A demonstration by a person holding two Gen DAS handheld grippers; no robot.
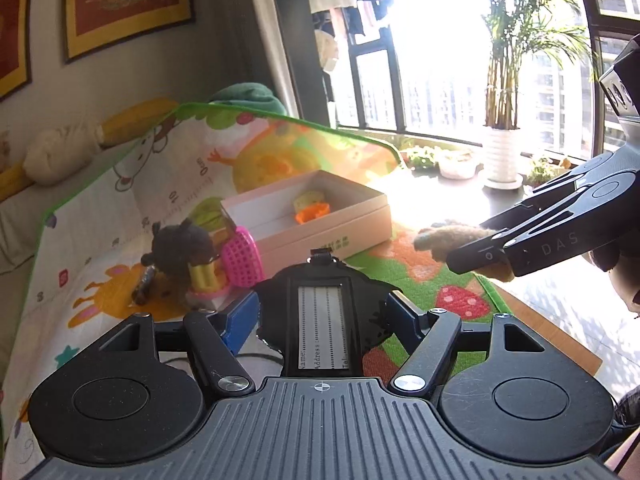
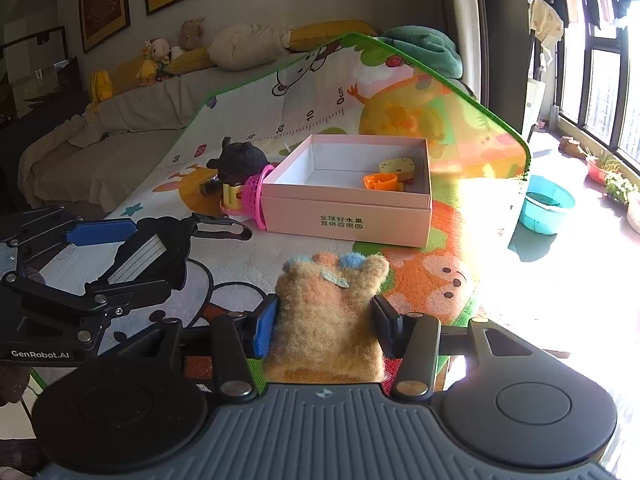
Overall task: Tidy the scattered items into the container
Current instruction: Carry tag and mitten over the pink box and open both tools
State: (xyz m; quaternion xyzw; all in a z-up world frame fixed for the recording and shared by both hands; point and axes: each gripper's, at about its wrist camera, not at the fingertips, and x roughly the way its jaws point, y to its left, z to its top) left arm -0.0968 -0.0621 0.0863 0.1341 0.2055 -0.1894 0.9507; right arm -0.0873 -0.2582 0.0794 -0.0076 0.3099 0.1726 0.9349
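A pink-and-white cardboard box (image 2: 348,216) (image 1: 320,236) stands open on the play mat, with an orange toy (image 2: 382,181) and a yellow toy (image 2: 396,167) inside. My left gripper (image 1: 322,312) is shut on a black luggage tag (image 1: 323,326) with a white address card; it shows in the right wrist view (image 2: 156,248) left of the box. My right gripper (image 2: 326,320) is shut on a fuzzy tan toy (image 2: 332,316), held in front of the box. A black plush (image 2: 240,162), a pink mesh basket (image 2: 256,196) and a yellow spool (image 2: 231,196) lie at the box's left side.
The colourful play mat (image 2: 420,284) covers the table and rises at the back. A sofa with cushions and plush toys (image 2: 160,56) runs behind. A teal basin (image 2: 546,204) sits on the floor at the right, near potted plants (image 1: 502,148) by the window.
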